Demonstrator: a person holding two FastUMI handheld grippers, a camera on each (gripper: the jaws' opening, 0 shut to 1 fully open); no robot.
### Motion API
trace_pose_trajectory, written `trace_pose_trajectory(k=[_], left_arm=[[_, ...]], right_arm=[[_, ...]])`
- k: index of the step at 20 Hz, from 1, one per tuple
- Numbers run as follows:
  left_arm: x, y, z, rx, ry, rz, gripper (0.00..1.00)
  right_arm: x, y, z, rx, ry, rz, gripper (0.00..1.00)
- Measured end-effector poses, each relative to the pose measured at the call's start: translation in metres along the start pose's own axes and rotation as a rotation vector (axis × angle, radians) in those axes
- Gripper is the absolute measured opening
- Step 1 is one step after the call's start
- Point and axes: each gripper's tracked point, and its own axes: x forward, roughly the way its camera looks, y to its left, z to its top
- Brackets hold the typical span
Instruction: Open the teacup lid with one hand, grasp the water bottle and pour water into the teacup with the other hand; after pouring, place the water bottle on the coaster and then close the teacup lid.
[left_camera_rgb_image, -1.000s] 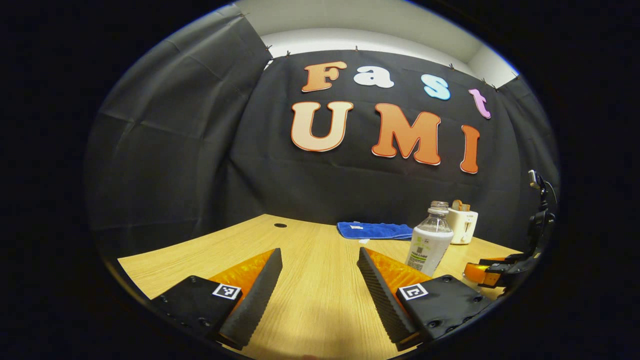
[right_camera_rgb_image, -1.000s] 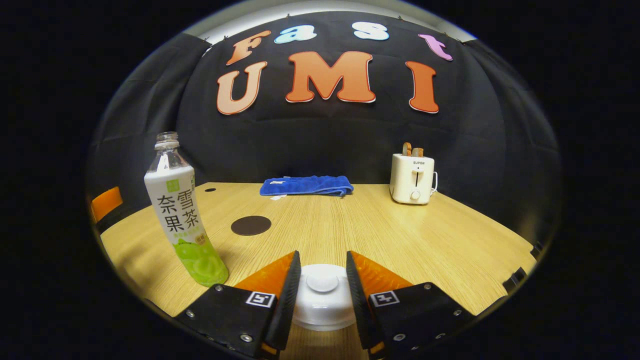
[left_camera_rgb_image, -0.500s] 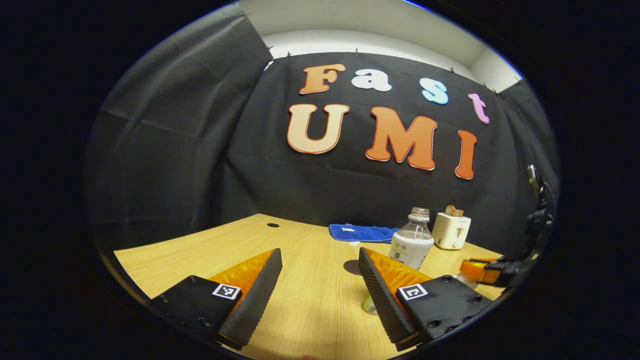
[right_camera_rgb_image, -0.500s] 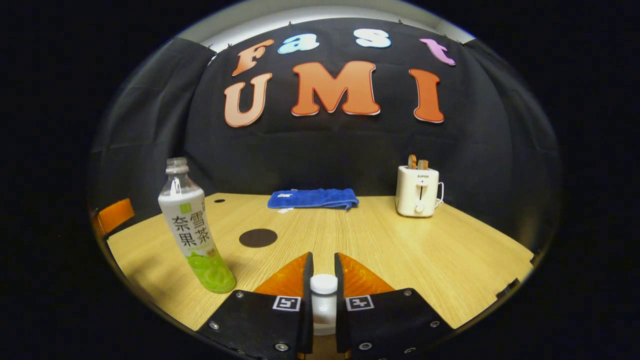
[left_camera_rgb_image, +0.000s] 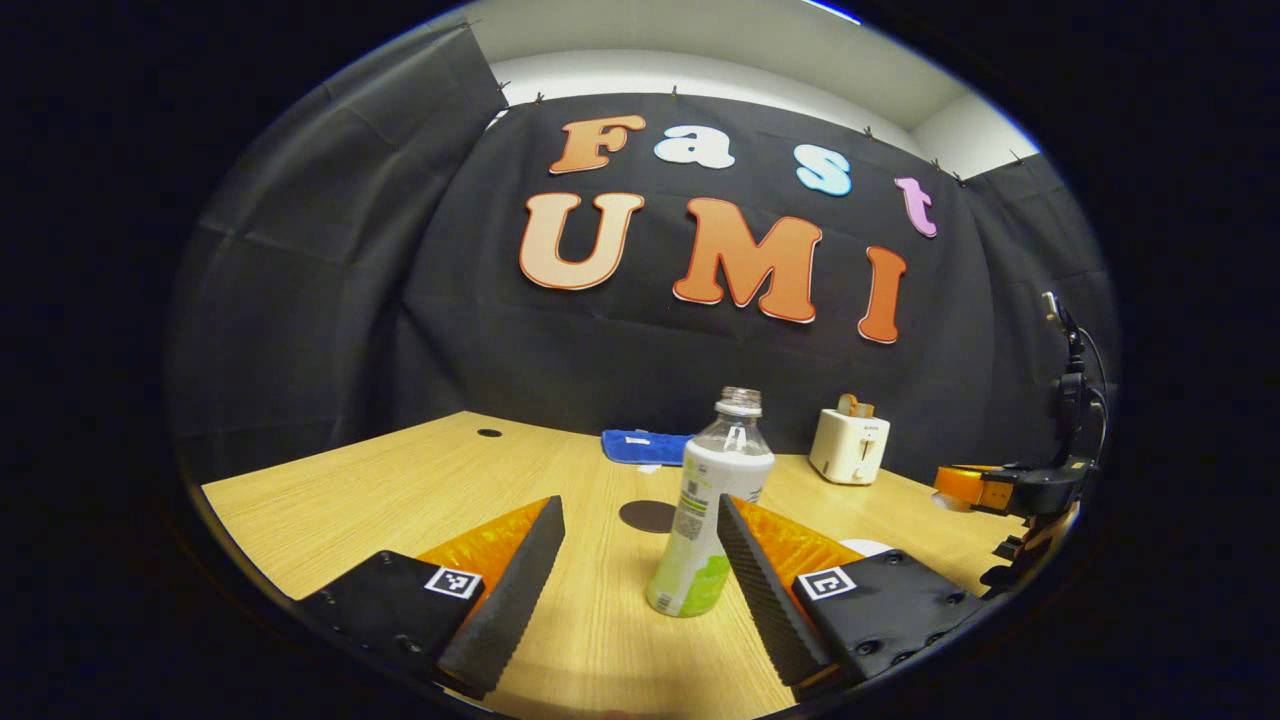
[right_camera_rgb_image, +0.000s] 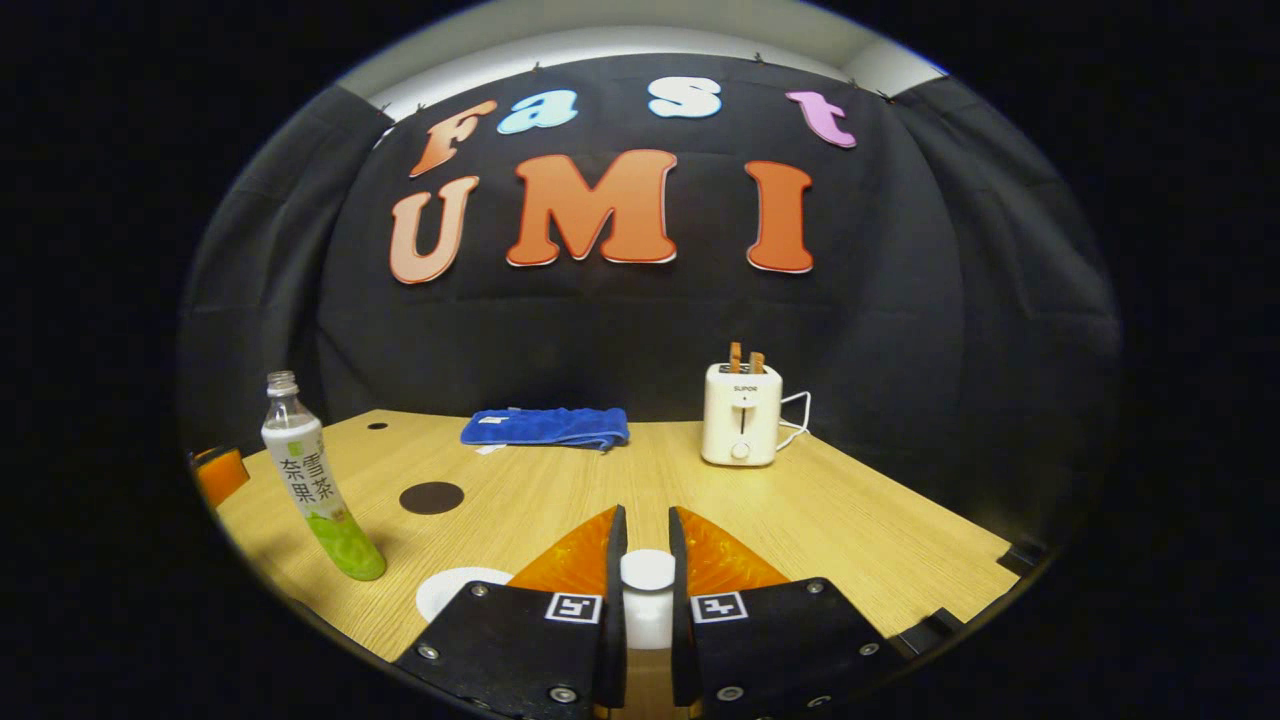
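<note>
just ahead of left tool (left_camera_rgb_image: 640, 560), water bottle (left_camera_rgb_image: 706, 520)

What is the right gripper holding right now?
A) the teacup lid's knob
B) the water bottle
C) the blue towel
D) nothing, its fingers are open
A: in the right gripper view the right gripper has both fingers pressed on the white knob of the teacup lid, while the water bottle stands apart on the table.

– Where's the bottle (left_camera_rgb_image: 707, 520)?
– Upright on the bench, uncapped, green liquid low in it, near the dark round coaster (right_camera_rgb_image: 431, 497).
– And the lid (right_camera_rgb_image: 647, 583)?
– White, knob up, lifted clear; the cup's (right_camera_rgb_image: 462, 590) white rim shows below it.
</note>
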Motion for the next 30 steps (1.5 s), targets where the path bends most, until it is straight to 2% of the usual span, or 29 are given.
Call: trace_pose_trajectory(k=[3, 9, 15, 23, 24, 25, 26, 27, 30], left_arm=[[0.007, -0.018, -0.012, 0.031, 0.012, -0.023, 0.99], [0.028, -0.048, -0.033, 0.074, 0.058, -0.065, 0.99], [0.056, -0.035, -0.05, 0.103, 0.099, 0.0, 0.99], [0.079, -0.031, -0.057, 0.153, 0.124, 0.0, 0.99], [0.08, -0.034, -0.056, 0.16, 0.121, -0.001, 0.95], [0.076, -0.035, -0.056, 0.173, 0.127, -0.006, 0.7], [0.077, -0.036, -0.057, 0.194, 0.133, -0.015, 0.72], [0.077, -0.037, -0.055, 0.222, 0.14, -0.026, 0.64], [0.072, -0.038, -0.055, 0.272, 0.178, -0.056, 0.59]], right_arm=[[0.004, -0.031, -0.006, 0.034, 0.016, -0.056, 0.18], [0.004, -0.046, -0.008, 0.076, 0.024, -0.08, 0.18], [0.004, -0.046, -0.011, 0.087, 0.033, -0.075, 0.18], [0.004, -0.044, -0.015, 0.095, 0.051, -0.06, 0.18], [0.003, -0.042, -0.015, 0.094, 0.052, -0.058, 0.18], [0.004, -0.042, -0.016, 0.093, 0.054, -0.057, 0.18], [0.004, -0.042, -0.017, 0.093, 0.056, -0.055, 0.18], [0.003, -0.041, -0.017, 0.093, 0.057, -0.054, 0.18], [0.003, -0.043, -0.016, 0.097, 0.056, -0.054, 0.18]])
